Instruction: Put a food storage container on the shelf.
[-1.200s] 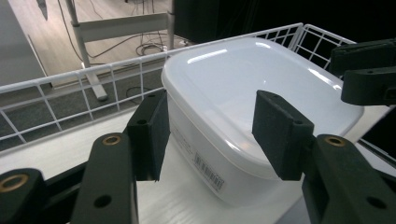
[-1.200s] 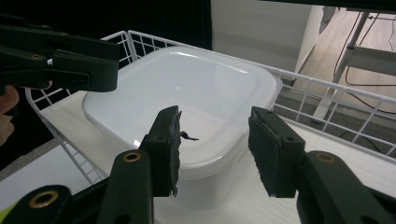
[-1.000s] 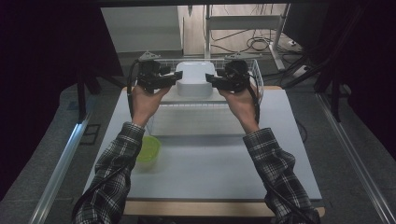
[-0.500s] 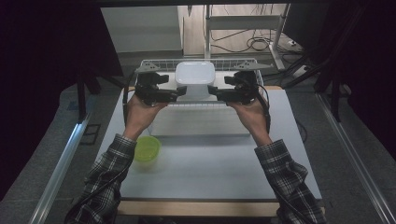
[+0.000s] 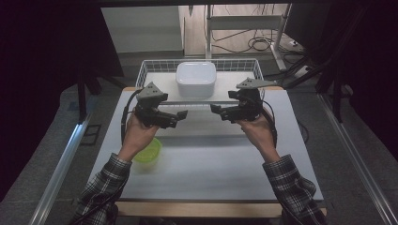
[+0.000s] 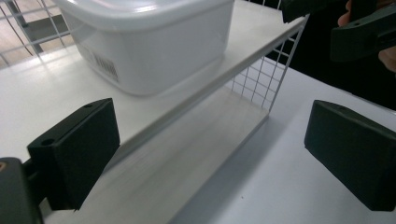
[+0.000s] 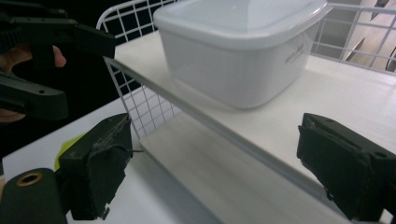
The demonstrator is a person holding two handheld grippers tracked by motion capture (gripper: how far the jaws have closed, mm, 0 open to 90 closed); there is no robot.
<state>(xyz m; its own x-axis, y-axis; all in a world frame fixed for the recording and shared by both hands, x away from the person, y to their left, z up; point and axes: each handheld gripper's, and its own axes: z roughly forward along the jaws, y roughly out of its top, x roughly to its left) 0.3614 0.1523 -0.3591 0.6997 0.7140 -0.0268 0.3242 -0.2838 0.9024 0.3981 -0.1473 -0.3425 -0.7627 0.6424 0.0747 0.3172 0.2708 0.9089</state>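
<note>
Nearest me, a lime-green bowl (image 5: 147,151) sits on the table (image 5: 211,164) just under my left wrist, untouched. My left tongs (image 5: 182,115) and right tongs (image 5: 215,109) hang over the table facing each other, apart, both released; the jaws have just been opening and nothing sits between them in either gripper view. Beyond them the wire shelf (image 5: 155,70) stands at the far edge of the table, and the white lidded container (image 5: 196,78) rests on its upper board, roughly centred, clear of both tongs. From the left gripper view the container (image 6: 149,42) sits close to the front lip of the board, so I judge the placing done. Risks from here: my tongs are just in front of the shelf's front rail, so a careless lift could clip the rail and jolt the shelf, sliding the container toward that lip. Pulling the left arm back low could also knock the bowl off its spot.
</note>
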